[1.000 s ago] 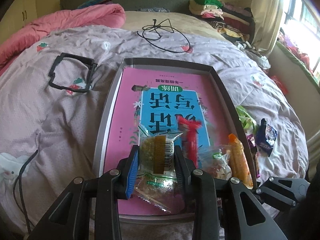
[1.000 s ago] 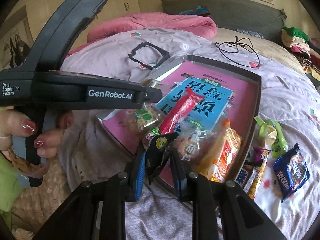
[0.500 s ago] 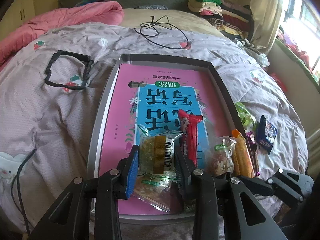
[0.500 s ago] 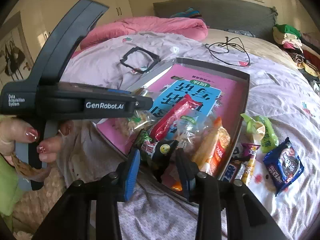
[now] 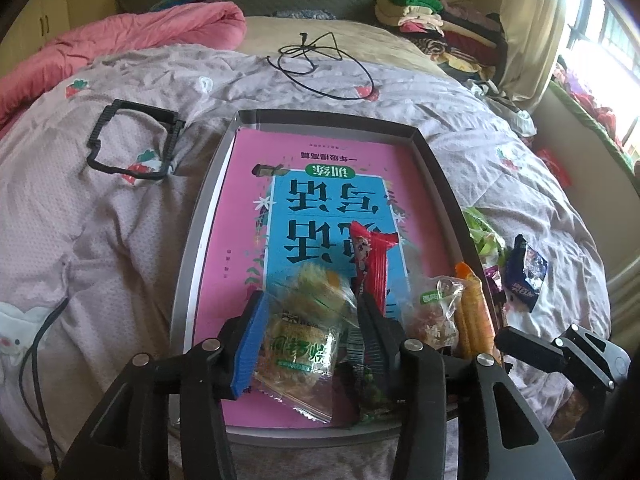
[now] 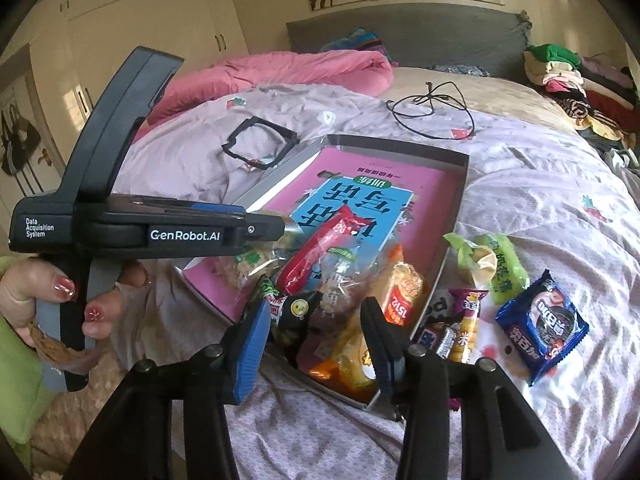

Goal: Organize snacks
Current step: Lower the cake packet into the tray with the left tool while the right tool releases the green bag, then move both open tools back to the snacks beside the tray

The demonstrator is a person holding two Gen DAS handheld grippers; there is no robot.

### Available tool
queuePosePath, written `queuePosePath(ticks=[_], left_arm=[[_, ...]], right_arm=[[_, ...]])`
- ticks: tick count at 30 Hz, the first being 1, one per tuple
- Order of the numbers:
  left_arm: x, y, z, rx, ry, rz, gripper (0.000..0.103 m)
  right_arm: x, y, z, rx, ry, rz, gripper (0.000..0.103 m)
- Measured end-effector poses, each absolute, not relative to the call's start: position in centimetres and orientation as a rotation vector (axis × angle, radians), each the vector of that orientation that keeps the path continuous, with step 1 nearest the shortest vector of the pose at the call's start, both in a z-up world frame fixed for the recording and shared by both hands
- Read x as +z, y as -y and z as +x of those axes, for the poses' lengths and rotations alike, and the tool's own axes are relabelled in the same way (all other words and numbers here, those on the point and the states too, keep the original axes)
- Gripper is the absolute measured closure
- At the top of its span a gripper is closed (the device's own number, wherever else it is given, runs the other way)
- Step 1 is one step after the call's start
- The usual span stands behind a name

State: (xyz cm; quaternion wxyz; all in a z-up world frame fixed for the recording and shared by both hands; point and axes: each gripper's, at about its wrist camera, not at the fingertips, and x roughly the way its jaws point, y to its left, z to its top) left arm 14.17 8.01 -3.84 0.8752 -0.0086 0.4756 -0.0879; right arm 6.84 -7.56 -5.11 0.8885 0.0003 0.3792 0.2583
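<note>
A grey tray (image 5: 188, 248) lined with a pink and blue book lies on the bed. At its near end lie several snacks: a clear pastry pack (image 5: 300, 344), a red stick (image 5: 374, 264), a clear snack bag (image 5: 434, 312), an orange pack (image 5: 474, 312) and a dark green-and-black packet (image 5: 370, 388). My left gripper (image 5: 308, 332) is open, jaws astride the pastry pack. My right gripper (image 6: 316, 332) is open and empty just above the dark packet (image 6: 292, 312) at the tray's near corner (image 6: 360, 396).
Loose snacks lie on the bedspread right of the tray: a green pack (image 6: 500, 264), a blue cookie pack (image 6: 544, 324) and small purple and yellow bars (image 6: 464, 316). A black frame (image 5: 132, 144) and a black cable (image 5: 316, 60) lie farther back. A pink duvet lies at the back left.
My left gripper opened and let the yellow-brown snack fall on the tray. My right gripper opened and let go of the dark packet, which now lies on the tray.
</note>
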Motion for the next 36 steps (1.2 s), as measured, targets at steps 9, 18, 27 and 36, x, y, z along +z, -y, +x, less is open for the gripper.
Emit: queuePosePath(ticks=[9, 18, 27, 36], left_arm=[[-3.5, -8.1, 14.1, -0.184, -0.982, -0.025, 0.043], [-2.6, -8.1, 13.9, -0.181, -0.956, -0.027, 0.034], [-1.6, -8.7, 13.8, -0.171, -0.929, -0.073, 0.027], [-0.6, -8.6, 13.4, -0.185, -0.905, -0.078, 0.027]], right_arm=[[-4.8, 8.5, 6.7, 0.511, -0.773, 0.022, 0.052], [-4.4, 9.3, 6.7, 0.484, -0.759, 0.044, 0.045], [-3.9, 10.0, 6.5, 0.453, -0.734, 0.052, 0.038], [-3.4, 10.8, 6.3, 0.414, -0.702, 0.067, 0.032]])
